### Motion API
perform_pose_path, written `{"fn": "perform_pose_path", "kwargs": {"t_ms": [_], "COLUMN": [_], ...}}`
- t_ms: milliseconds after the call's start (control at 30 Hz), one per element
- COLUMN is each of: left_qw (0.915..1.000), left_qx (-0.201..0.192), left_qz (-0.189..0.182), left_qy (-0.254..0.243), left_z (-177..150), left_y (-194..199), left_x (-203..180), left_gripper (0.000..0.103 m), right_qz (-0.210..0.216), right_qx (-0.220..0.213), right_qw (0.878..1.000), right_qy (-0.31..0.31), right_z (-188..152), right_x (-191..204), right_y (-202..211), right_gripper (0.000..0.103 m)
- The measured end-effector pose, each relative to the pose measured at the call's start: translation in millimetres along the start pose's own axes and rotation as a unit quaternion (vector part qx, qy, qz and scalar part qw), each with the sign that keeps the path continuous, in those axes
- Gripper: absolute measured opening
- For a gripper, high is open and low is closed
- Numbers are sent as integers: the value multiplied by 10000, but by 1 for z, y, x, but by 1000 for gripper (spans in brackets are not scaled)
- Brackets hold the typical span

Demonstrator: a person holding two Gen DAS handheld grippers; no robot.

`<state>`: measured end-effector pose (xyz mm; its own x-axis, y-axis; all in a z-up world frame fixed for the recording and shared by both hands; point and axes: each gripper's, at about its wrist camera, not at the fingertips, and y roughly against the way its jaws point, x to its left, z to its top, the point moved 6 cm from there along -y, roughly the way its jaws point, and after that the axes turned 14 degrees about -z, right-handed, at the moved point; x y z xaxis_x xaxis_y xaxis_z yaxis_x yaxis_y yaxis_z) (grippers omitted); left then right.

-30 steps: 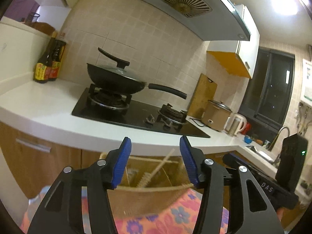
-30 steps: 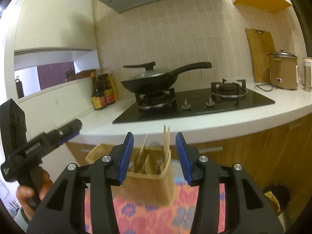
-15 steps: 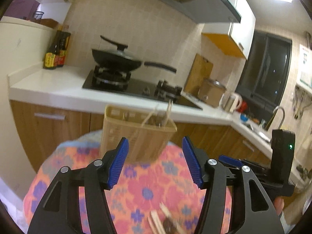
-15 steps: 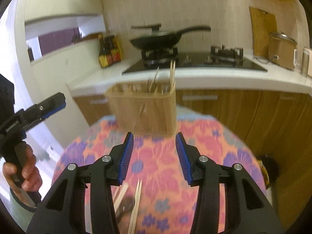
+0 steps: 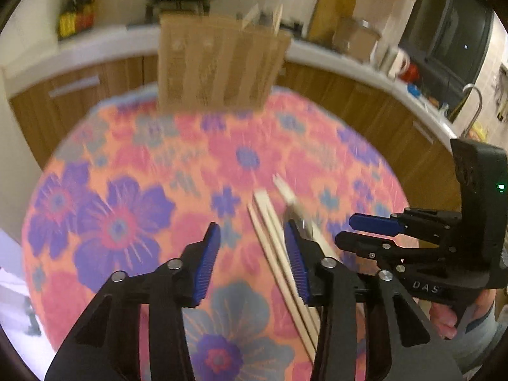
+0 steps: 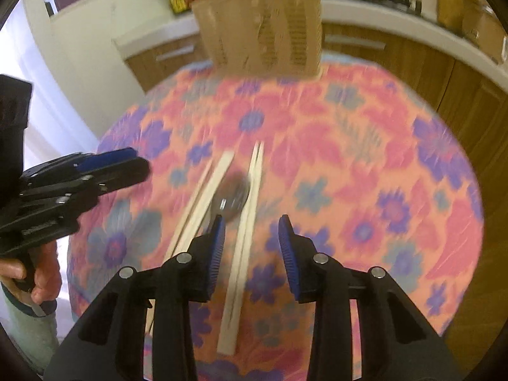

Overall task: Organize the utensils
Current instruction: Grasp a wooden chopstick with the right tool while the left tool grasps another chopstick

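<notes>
On round floral-cloth worktop (image 6: pixel 365 146): pale wooden chopsticks (image 6: pixel 244 222), grey metal spoon (image 6: pixel 230 198) between pairs; beige slotted utensil holder (image 6: pixel 263 28) at 12 o'clock. Right tool (image 6: pixel 251 247), left tool (image 5: pixel 250 254) wide, empty.

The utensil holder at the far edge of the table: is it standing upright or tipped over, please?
Upright. The utensil holder stands on its base on the flowered tablecloth, and chopsticks stick up out of its open top.

Chopsticks (image 6: pixel 244 222) flank a spoon (image 6: pixel 230 195) before the holder (image 6: pixel 263 28).
</notes>
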<state>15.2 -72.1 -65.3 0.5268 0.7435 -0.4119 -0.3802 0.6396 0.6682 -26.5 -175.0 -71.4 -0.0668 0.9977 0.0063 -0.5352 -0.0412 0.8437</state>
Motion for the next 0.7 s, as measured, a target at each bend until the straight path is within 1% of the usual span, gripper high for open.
{"fn": "perform_pose_path", "kwargs": {"t_ms": [33, 100, 200, 233, 333, 467, 533, 633, 700], "left_qw": [9999, 9993, 9983, 9978, 9953, 9944, 9942, 9930, 9914], "left_qx": [161, 357, 548, 616, 845, 868, 889, 957, 1014], "left_qz": [-17, -18, 69, 127, 411, 506, 517, 572, 684], "left_qy": [5, -59, -181, -196, -241, -336, -330, -382, -471], "left_z": [-6, -12, -16, -17, -21, -21, -20, -19, -19], "left_y": [-7, -15, -24, -27, -38, -38, -39, -42, -43], "left_x": [1, -1, -5, -5, -4, -5, -6, -9, -12], "left_gripper": [36, 35, 35, 33, 27, 27, 28, 33, 33], "right_qz": [-20, -53, -20, -51, -299, -643, -780, -816, -904], "right_qx": [60, 131, 221, 234, 138, -11, -87, -94, -79], "right_qw": [10000, 9999, 9997, 9996, 9990, 9960, 9943, 9941, 9938], "right_qy": [26, 61, 93, 121, 310, 626, 724, 710, 648], "right_z": [-5, -11, -18, -18, -19, -21, -21, -22, -21], "right_x": [2, 6, 11, 13, 19, 26, 26, 22, 15], "right_y": [-3, -8, -12, -13, -13, -12, -11, -11, -10], "right_gripper": [29, 29, 29, 29, 29, 28, 21, 11, 10]}}
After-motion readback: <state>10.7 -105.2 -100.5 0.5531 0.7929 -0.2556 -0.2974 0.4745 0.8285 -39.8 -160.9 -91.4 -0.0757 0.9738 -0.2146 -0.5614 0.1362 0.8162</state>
